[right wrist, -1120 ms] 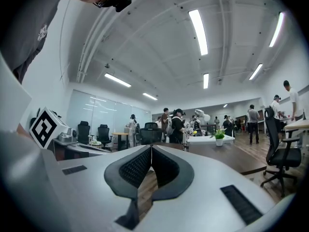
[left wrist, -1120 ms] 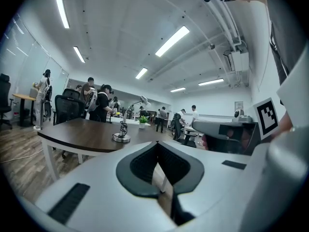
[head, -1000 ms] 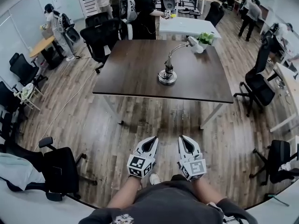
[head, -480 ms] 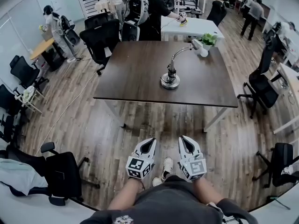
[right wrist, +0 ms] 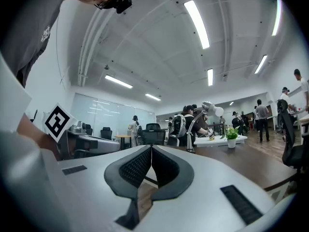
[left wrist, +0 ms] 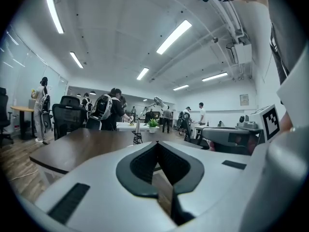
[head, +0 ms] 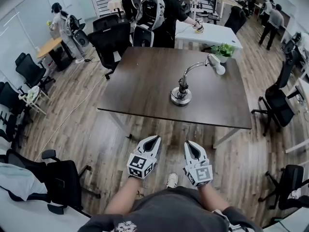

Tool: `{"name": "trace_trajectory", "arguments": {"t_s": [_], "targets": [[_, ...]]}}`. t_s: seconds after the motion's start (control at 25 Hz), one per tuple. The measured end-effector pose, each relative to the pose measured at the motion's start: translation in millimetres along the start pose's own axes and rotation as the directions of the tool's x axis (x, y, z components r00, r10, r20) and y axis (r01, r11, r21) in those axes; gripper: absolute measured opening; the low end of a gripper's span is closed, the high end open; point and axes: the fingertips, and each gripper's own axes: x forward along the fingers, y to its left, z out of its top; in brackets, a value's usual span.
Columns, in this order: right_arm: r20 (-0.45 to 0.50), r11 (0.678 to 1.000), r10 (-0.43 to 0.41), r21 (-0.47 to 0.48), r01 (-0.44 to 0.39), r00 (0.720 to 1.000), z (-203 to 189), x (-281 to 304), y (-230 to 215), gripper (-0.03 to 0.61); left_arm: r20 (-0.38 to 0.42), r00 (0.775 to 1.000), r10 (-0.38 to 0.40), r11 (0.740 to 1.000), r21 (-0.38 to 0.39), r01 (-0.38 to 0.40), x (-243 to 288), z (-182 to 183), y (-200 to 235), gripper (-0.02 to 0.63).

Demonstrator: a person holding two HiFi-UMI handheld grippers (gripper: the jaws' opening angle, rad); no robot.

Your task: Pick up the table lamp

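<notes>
**STATUS: BOTH GRIPPERS CLENCHED, LAMP ON TABLE**

I see the left gripper [head: 155, 139] and the right gripper [head: 189, 144] side by side over the wood floor [head: 87, 129], short of the near edge of the dark table [head: 140, 81]. In each gripper view the jaws are pressed together at the tips, with nothing between them. The table lamp [head: 181, 96] stands upright near the table's middle, well apart from both grippers. Its curved neck reaches toward a potted plant [head: 223, 50] at the far edge. The only marking I can make out is the black-and-white square code [head: 141, 164] on each gripper's cube.

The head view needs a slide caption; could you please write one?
Left gripper and right gripper, shut, short of the table bearing a lamp.
</notes>
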Motion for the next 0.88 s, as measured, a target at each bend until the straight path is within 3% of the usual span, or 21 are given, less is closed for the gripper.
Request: {"name": "trace_trajectory", "arguments": {"t_s": [0.44,0.6,0.88], "targets": [[0.037,0.999,-0.009,0.046,0.007,0.999,15,66,-57,0.026,-0.044,0.998,0.049,0.999,-0.019,-0.050,54,-2,32,0.008],[0.024,0.999,-0.018,0.045,0.017,1.000,10,85,-66,0.026,-0.051,0.998,0.030,0.999,0.025,-0.029,78,1,41,0.008],[-0.009,0.996,-0.079,0.031,0.079,0.997,1,127,-86,0.026,-0.044,0.998,-0.043,0.999,-0.016,0.043,127,4,74,0.008]]}}
